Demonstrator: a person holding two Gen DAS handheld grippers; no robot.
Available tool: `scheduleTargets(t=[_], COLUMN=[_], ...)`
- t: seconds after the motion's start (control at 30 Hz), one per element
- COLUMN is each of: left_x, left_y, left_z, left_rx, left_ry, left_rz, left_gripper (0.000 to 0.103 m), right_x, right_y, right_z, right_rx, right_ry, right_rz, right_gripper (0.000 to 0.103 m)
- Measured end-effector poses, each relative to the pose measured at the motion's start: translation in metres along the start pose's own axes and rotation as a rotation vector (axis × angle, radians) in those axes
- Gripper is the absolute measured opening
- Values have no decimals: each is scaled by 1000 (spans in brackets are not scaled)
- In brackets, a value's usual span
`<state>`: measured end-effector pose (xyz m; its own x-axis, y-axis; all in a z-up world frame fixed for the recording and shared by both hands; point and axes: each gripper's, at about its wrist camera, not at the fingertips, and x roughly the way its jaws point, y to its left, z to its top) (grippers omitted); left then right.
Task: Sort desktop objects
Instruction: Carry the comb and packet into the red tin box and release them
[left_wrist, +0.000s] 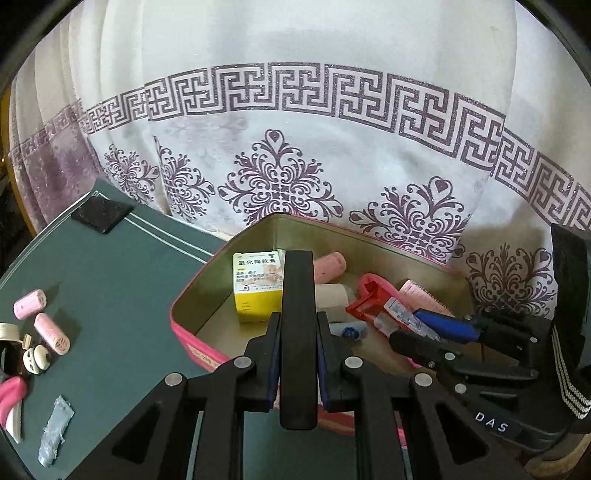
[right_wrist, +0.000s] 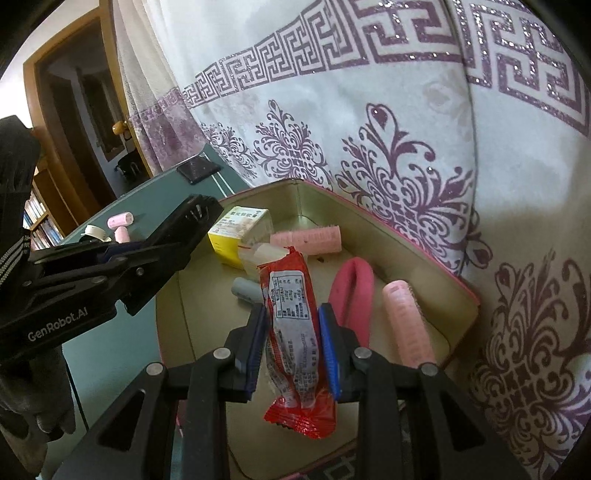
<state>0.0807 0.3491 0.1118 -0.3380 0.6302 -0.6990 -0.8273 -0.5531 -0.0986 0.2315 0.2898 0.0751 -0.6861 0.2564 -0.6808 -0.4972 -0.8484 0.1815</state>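
Observation:
A pink-rimmed tin box (left_wrist: 192, 291) (right_wrist: 424, 254) stands on the green table. It holds a yellow medicine carton (left_wrist: 256, 284) (right_wrist: 236, 230), pink hair rollers (right_wrist: 406, 325), a red-pink clip (right_wrist: 352, 295) and a grey tube (right_wrist: 245, 290). My left gripper (left_wrist: 298, 328) is shut on a black flat bar (left_wrist: 298, 332), held over the box's near edge. My right gripper (right_wrist: 291, 321) is shut on a red and white snack packet (right_wrist: 291, 321) above the box; it also shows in the left wrist view (left_wrist: 428, 334).
Left of the box on the table (left_wrist: 110, 280) lie two pink rollers (left_wrist: 51, 332), a white clip (left_wrist: 35, 358), a grey crumpled tube (left_wrist: 55, 432) and a black pad (left_wrist: 101, 214). A patterned curtain (left_wrist: 295, 147) hangs behind. A doorway (right_wrist: 74, 129) is far left.

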Motion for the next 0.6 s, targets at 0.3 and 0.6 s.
scheduleTargets(t=[0.3,0.6], left_x=[9,12], left_y=[-3,2], left_z=[4,3], left_rx=[8,-16], left_ry=[4,-12], left_rz=[-3,-4], left_gripper=[17,30], right_x=[1,-1], right_y=[1,-3], right_z=[0,2], right_rx=[-1,28], right_ry=[3,-5], right_rz=[-13,-9], right_gripper=[32,42])
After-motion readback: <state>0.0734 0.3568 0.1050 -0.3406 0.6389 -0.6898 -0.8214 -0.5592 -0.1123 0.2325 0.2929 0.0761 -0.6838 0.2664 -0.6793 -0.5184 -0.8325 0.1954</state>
